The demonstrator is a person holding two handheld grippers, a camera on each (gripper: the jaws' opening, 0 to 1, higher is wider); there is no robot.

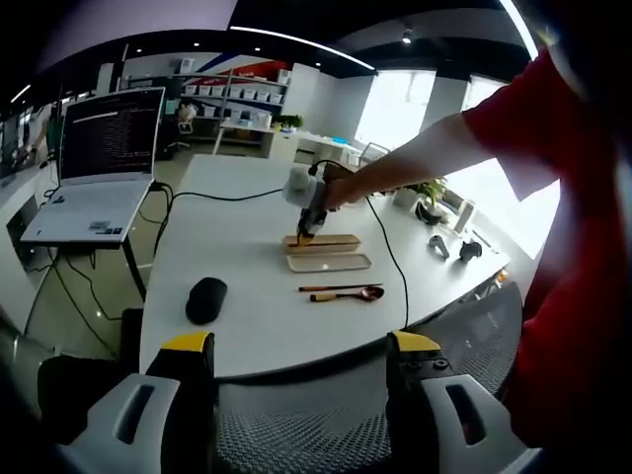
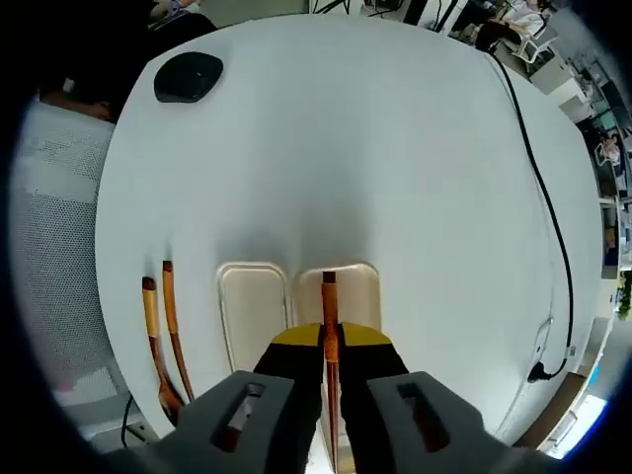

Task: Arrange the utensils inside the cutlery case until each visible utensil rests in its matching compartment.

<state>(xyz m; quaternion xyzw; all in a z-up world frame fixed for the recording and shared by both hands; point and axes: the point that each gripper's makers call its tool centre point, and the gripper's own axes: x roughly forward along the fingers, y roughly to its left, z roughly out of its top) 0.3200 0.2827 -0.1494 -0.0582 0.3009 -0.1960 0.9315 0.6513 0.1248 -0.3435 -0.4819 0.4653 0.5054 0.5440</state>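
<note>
Your right tool (image 2: pixel 331 346) is clamped on a brown wooden utensil (image 2: pixel 329 306), its jaws pressed together on the slim handle, which runs straight up out of them. The handle's free end lies over the right-hand tray of the case (image 2: pixel 355 286). The case sits open on the white bench (image 2: pixel 375 128) as two pale trays side by side; the left tray (image 2: pixel 252 306) lies just beside the right one.

In the left gripper view the same right tool (image 1: pixel 308 232) stands over the far tray of the case (image 1: pixel 326 240), with your hand (image 1: pixel 336 188) and red sleeve (image 1: pixel 533 118) reaching in from the right. The near tray (image 1: pixel 329 263) lies just in front of it.

Two more wooden utensils rest on the bench outside the case, on the side away from the held one. In the right gripper view they lie close together left of the left tray: a spoon (image 2: pixel 153 336) and a thinner stick (image 2: pixel 176 326). In the left gripper view the spoon (image 1: pixel 346 294) and the stick (image 1: pixel 341 287) lie just nearer than the near tray.

Your left tool (image 1: pixel 301 385) is well back from the case, off the bench edge, its yellow-tipped jaws wide apart and holding nothing.

A black mouse (image 1: pixel 205 299) sits on the bench well left of the case, a laptop (image 1: pixel 99 168) stands on a side stand beyond, and a black cable (image 1: pixel 385 247) runs past the case.
</note>
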